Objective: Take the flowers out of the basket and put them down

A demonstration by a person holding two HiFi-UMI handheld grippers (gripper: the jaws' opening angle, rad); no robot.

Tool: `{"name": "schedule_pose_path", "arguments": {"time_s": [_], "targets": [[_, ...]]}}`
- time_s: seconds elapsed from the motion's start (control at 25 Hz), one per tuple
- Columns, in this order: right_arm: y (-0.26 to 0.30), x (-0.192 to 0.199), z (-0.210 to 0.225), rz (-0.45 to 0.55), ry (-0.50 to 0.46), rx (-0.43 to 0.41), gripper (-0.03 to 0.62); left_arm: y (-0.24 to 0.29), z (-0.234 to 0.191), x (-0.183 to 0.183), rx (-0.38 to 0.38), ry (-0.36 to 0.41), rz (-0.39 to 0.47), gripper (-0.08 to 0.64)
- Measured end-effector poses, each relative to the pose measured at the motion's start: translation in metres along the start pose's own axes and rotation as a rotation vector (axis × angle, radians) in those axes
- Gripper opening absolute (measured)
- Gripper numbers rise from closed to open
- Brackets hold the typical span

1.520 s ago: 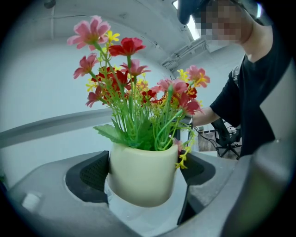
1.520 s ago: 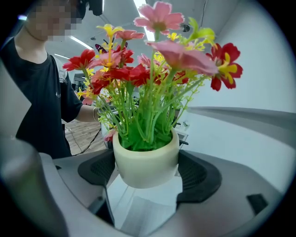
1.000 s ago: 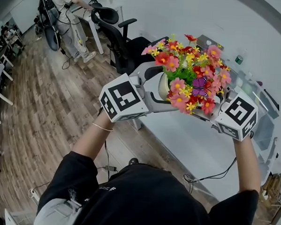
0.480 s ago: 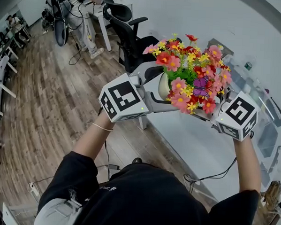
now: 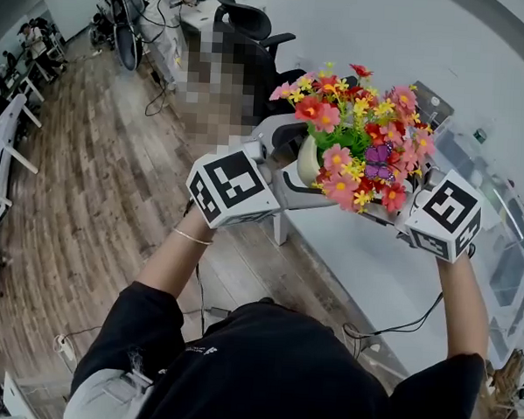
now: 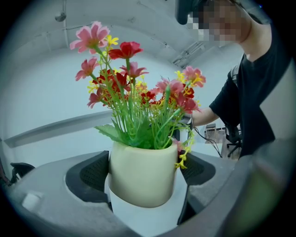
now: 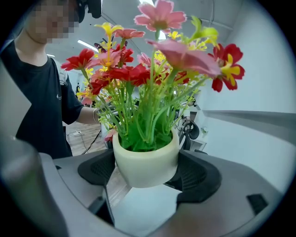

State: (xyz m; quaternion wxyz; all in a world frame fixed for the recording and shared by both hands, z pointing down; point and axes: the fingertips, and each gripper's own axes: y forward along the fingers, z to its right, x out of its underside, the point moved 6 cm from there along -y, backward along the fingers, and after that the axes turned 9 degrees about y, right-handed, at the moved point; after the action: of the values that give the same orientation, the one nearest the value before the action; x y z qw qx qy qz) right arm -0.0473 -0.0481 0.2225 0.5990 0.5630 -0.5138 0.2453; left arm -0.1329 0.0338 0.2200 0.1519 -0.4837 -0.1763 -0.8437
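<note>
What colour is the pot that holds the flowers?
Pale cream pot, plain, no pattern; the left gripper view shows it best.

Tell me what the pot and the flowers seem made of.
The pot: smooth, matte cream surface with soft highlights, probably ceramic or plastic; can't tell which. The flowers: likely artificial, with flat fabric-like petals and uniformly bright green plastic-looking stems.

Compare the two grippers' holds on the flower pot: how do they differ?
The left gripper grips the pot from the person's left, the right gripper from the opposite side. In the left gripper view the pot looks larger and leans; in the right gripper view it looks smaller and nearer upright. In the head view the left gripper's fingers show; blooms cover the right's. Both are shut on the pot.
</note>
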Motion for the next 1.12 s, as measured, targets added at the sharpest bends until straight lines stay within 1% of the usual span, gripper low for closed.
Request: {"name": "schedule_pose_path", "arguments": {"time_s": [0.16, 0.32, 0.52, 0.92, 1.12], "targets": [[0.025, -0.013, -0.005, 0.009, -0.005, 0.002, 0.428, -0.024, -0.012, 0.01, -0.003, 0.011, -0.003, 0.482], [0.029, -0.01, -0.004, 0.014, 0.005, -0.006, 0.428, -0.024, -0.013, 0.013, 0.0, 0.018, -0.008, 0.482], [0.039, -0.018, -0.014, 0.004, -0.001, 0.005, 0.428, -0.04, -0.014, 0.018, 0.003, 0.009, 0.005, 0.482], [0.017, -0.008, -0.028, -0.003, 0.01, -0.03, 0.428, -0.033, 0.012, 0.005, -0.012, -0.027, -0.002, 0.482], [-0.002, -0.002, -0.038, 0.002, 0.005, -0.024, 0.428, -0.026, 0.03, -0.007, -0.013, -0.024, 0.002, 0.482]]}}
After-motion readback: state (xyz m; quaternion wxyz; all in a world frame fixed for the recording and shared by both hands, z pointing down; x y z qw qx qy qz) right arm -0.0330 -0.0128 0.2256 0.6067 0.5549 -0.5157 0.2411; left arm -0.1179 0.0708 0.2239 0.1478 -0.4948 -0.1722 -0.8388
